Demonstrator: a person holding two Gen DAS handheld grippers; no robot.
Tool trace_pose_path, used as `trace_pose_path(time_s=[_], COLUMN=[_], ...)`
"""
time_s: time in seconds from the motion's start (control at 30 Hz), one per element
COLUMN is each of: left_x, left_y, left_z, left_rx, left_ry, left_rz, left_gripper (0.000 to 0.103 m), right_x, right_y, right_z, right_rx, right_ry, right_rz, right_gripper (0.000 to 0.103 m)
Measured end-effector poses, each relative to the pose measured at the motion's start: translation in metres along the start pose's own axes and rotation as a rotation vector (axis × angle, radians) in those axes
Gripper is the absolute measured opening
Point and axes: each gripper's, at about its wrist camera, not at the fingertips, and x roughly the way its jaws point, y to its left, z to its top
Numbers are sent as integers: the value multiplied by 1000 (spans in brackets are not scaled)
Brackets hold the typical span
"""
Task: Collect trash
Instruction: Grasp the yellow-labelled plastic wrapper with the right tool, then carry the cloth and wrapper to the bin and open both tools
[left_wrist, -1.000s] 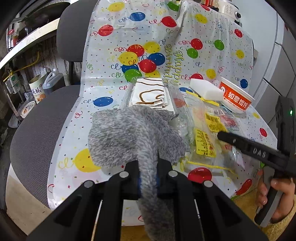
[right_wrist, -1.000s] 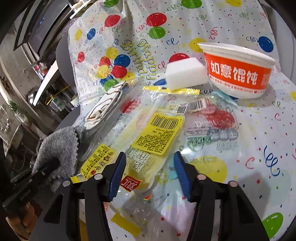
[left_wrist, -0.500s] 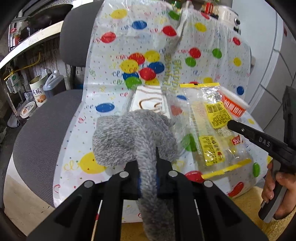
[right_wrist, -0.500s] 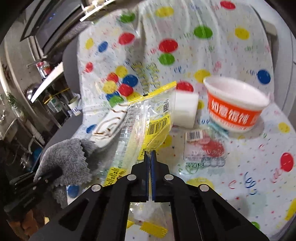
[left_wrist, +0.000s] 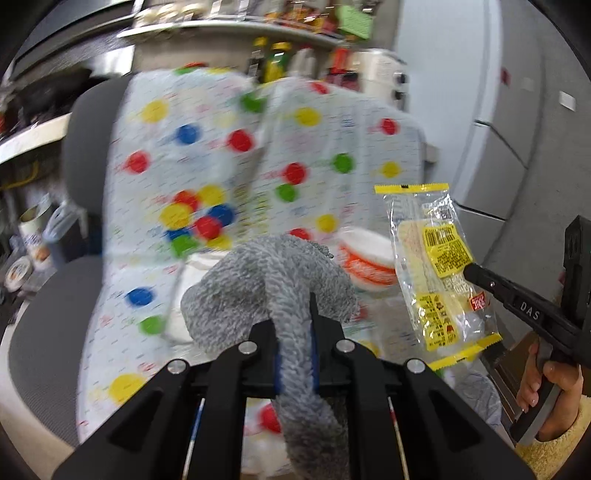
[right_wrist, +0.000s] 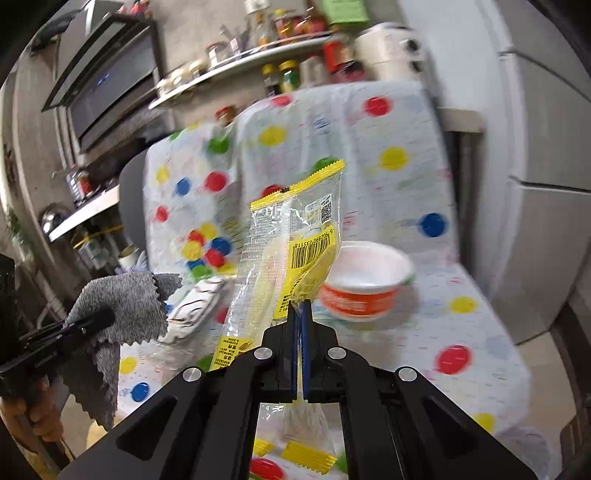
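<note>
Now the clear yellow wrapper (right_wrist: 291, 254) is pinched tight in the right gripper (right_wrist: 300, 314) above the dotted table cover (right_wrist: 472, 332), the gray cloth (left_wrist: 273, 291) is squeezed in the left gripper (left_wrist: 293, 332), and a trash bin is likely needed next.

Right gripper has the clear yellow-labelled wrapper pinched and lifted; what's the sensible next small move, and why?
Probably carry the wrapper sideways off the table: the right gripper is shut on it and it hangs clear above the balloon-print cloth. No bin is visible, so where to drop it is unclear.
</note>
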Motion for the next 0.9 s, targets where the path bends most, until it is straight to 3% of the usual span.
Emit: trace_pose_path(time_s=[0.2, 0.4, 0.67, 0.9], left_x=[9, 27, 70, 102], left_y=[-75, -162, -269, -336], left_z=[5, -3, -56, -123], left_rx=[115, 227, 325, 437], left_ry=[-45, -50, 65, 194], left_rz=[-167, -353, -543, -612], left_gripper=[8, 8, 8, 8], right_x=[-56, -121, -182, -188], right_y=[-54, -104, -166, -211], right_z=[-14, -42, -110, -177], right_rx=[51, 106, 236, 381], right_ry=[-56, -95, -32, 73], right_rz=[-117, -307, -527, -606], right_gripper=[1, 1, 1, 2])
